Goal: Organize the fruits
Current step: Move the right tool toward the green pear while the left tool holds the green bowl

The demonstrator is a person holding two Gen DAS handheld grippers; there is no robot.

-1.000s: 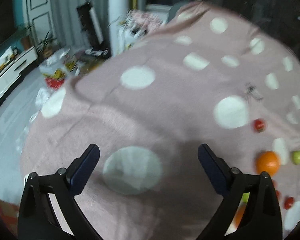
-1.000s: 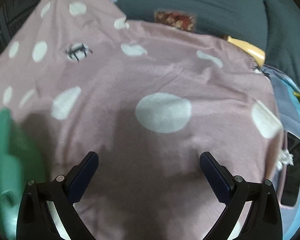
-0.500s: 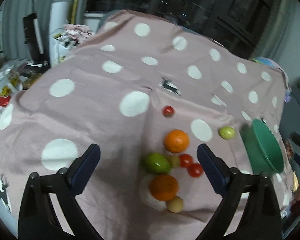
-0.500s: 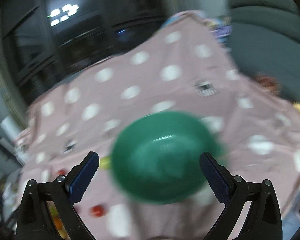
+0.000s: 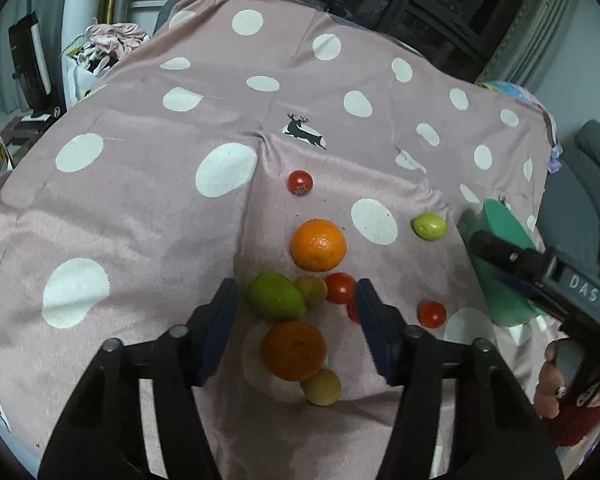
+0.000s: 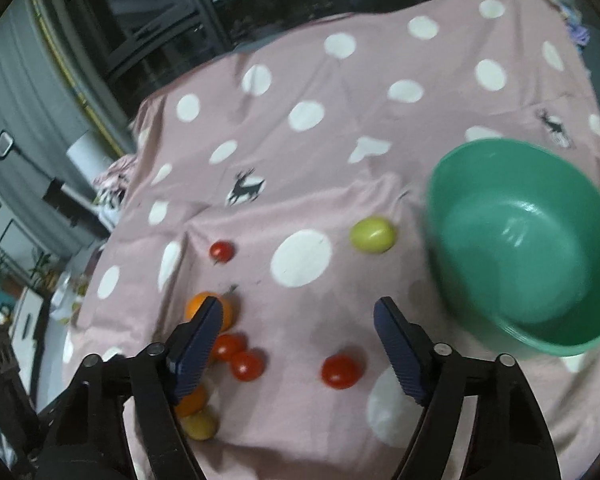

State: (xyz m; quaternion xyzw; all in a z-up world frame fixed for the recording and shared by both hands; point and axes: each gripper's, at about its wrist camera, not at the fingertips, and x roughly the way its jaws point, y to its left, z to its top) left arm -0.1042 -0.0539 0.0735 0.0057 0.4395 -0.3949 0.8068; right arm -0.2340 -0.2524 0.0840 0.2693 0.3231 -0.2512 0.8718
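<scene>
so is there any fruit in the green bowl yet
No, the green bowl shows only its bare inside in the right wrist view, and the fruits, like the small green one, lie on the cloth.

The right hand-held gripper (image 5: 540,276) hides part of the green bowl (image 5: 500,224); a small tomato (image 5: 353,312) is half hidden.

Left wrist view: looks steeply down and forward from close above the pink dotted cloth (image 5: 140,208), framed by its own fingers (image 5: 220,320); the right-hand tool (image 5: 540,276) enters at the right edge. Right wrist view: looks down from close by, further right, facing the green bowl (image 6: 520,248). Shared field: the far orange (image 5: 318,245) (image 6: 204,304), the lone yellow-green fruit (image 5: 429,226) (image 6: 373,235), the deer print (image 5: 304,130) (image 6: 246,190) and the bowl (image 5: 500,232).
</scene>
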